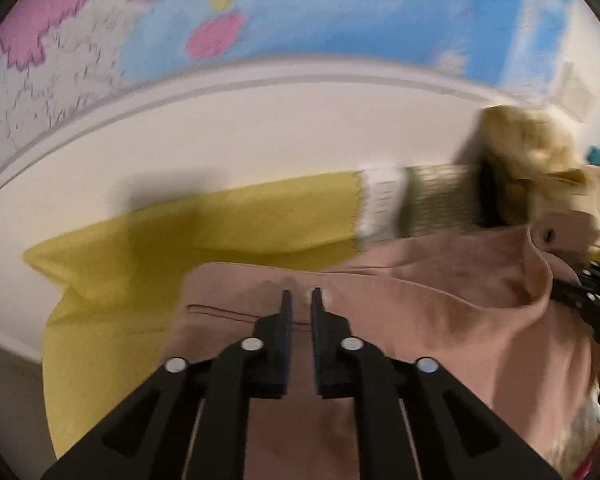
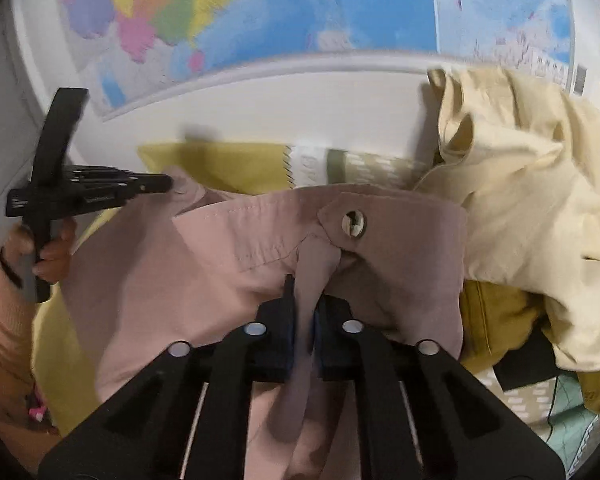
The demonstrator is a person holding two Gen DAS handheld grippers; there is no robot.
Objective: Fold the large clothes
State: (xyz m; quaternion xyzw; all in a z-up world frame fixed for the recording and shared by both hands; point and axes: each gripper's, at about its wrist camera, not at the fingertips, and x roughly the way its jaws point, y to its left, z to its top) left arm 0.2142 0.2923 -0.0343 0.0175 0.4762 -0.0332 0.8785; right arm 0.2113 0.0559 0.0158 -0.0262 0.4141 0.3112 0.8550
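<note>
A dusty pink garment (image 1: 380,320) with a buttoned waistband lies over a yellow cloth (image 1: 180,232). My left gripper (image 1: 302,300) hovers at its left edge, jaws nearly together with a narrow gap and no cloth seen between them. In the right wrist view the left gripper (image 2: 168,184) touches the garment's left corner. My right gripper (image 2: 304,300) is shut on a fold of the pink garment (image 2: 260,240), just below its button (image 2: 353,223). The right gripper's side (image 1: 592,300) shows at the right edge of the left wrist view.
A heap of cream clothes (image 2: 520,200) and mustard fabric (image 2: 496,320) lies to the right. A patterned green and white cloth (image 2: 364,168) lies behind. A coloured world map (image 2: 260,12) hangs on the white wall (image 2: 280,100).
</note>
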